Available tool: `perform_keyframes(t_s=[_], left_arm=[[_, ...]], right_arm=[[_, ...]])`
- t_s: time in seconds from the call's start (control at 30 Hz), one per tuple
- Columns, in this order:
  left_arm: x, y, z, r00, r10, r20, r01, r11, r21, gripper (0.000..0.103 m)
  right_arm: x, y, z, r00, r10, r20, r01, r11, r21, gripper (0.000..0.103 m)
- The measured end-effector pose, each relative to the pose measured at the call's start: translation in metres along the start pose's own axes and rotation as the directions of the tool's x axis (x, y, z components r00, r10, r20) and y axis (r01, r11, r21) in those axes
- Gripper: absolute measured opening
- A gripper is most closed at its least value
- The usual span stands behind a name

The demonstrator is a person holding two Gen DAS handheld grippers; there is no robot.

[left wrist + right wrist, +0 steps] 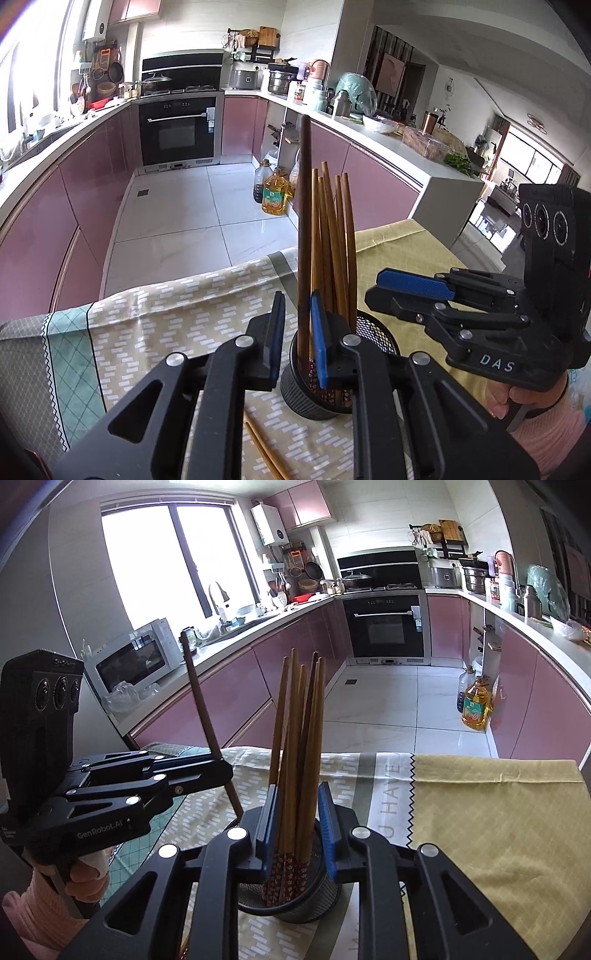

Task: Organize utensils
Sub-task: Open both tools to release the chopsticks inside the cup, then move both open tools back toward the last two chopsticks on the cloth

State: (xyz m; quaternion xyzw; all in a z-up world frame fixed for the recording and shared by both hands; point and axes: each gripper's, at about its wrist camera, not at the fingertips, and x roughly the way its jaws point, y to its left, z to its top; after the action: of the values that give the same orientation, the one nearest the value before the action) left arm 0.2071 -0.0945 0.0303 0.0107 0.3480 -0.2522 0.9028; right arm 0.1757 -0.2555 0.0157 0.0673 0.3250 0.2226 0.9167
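While loading chopsticks (295,720) into the cup (291,904): release step, by the look of it.
Left tool (297,299) slack around dark chopstick (304,206) standing in cup, right tool (298,788) loose around bundle there. Next: lifting both clear without tipping cup, then fetching loose pair (266,454) just before it on tabletop (166,314).

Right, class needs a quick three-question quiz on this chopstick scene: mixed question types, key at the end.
1. True or false: the holder lies tipped over.
2. What is under the holder? A cloth; B tray; C bare wood.
3. Fill in: the dark stick runs between the fingers of the ___ gripper.
Key: 1 false; 2 A; 3 left.
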Motion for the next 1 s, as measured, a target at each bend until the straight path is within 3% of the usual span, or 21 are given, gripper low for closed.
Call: perform_keyframes(t_s=[0.3, 0.5, 0.63, 1.0], left_arm=[[-0.017, 0.000, -0.008, 0.999, -0.008, 0.037, 0.008, 1.000, 0.010, 0.016], [-0.048, -0.003, -0.027, 0.995, 0.017, 0.101, -0.023, 0.998, 0.056, 0.029], [-0.067, -0.002, -0.051, 0.991, 0.049, 0.127, -0.058, 0.996, 0.066, 0.047], [-0.064, 0.027, -0.130, 0.989, 0.145, 0.003, -0.145, 0.989, -0.035, 0.058]], right_arm=[[-0.016, 0.019, -0.012, 0.999, 0.036, 0.014, -0.036, 0.998, -0.044, 0.028], [-0.032, 0.039, -0.027, 0.994, 0.105, 0.012, -0.103, 0.990, -0.095, 0.034], [-0.032, 0.055, -0.046, 0.986, 0.160, -0.041, -0.164, 0.978, -0.129, 0.039], [0.027, 0.083, -0.114, 0.955, 0.134, -0.264, -0.173, 0.976, -0.130, 0.041]])
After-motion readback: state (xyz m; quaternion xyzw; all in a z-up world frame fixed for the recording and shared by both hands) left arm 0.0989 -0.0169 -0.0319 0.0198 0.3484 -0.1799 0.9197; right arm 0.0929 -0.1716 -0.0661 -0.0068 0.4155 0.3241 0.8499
